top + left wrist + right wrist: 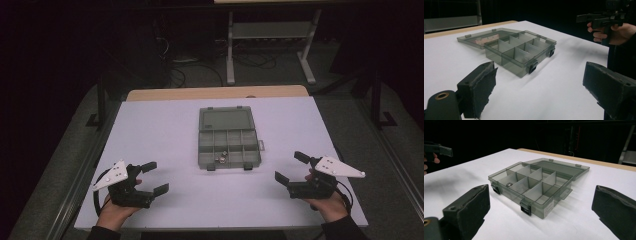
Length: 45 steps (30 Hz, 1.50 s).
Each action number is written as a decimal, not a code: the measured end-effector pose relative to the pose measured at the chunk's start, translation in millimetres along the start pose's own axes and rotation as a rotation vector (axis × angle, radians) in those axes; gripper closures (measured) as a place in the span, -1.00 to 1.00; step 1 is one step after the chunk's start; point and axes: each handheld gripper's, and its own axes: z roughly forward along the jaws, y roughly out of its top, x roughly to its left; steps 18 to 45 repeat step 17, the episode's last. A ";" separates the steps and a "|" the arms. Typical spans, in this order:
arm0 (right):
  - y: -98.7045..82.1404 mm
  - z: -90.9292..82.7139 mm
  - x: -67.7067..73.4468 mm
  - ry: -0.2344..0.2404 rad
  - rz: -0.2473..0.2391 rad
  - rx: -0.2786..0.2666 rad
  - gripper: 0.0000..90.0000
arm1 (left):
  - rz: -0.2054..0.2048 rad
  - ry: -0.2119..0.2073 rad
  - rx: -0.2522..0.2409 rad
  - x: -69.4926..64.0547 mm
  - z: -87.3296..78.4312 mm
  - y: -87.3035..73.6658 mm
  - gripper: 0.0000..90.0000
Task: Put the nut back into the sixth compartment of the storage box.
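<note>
1. A grey see-through compartment box (229,145) lies at the middle of the white table (150,135), with its lid (225,119) folded flat open toward 12 o'clock.
2. The tray is split by partitions into small cells, and two dark latches (211,167) sit on its 6 o'clock edge.
3. A small metallic piece (219,160), perhaps a nut, rests in a front cell; it is too small to name with confidence.
4. The left gripper (151,176) hovers at about 8 o'clock from the box, well apart from it, with its jaws spread wide and nothing between them.
5. The right gripper (290,167) is at about 4 o'clock from the box, also well apart, its jaws likewise gaping and empty.
6. In the left gripper view, the box (520,53) lies ahead between the padded jaws, with the right gripper (584,18) at 2 o'clock.
</note>
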 end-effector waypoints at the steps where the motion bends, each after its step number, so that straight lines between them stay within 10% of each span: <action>1: -0.3 -0.7 -0.1 0.000 0.001 0.000 -0.98 | 0.000 -0.001 -0.001 0.1 0.0 -0.1 -0.77; 45: -2.0 -1.4 -0.6 0.002 -0.007 0.004 -0.98 | -0.001 -0.004 0.012 0.3 1.6 -0.6 -0.77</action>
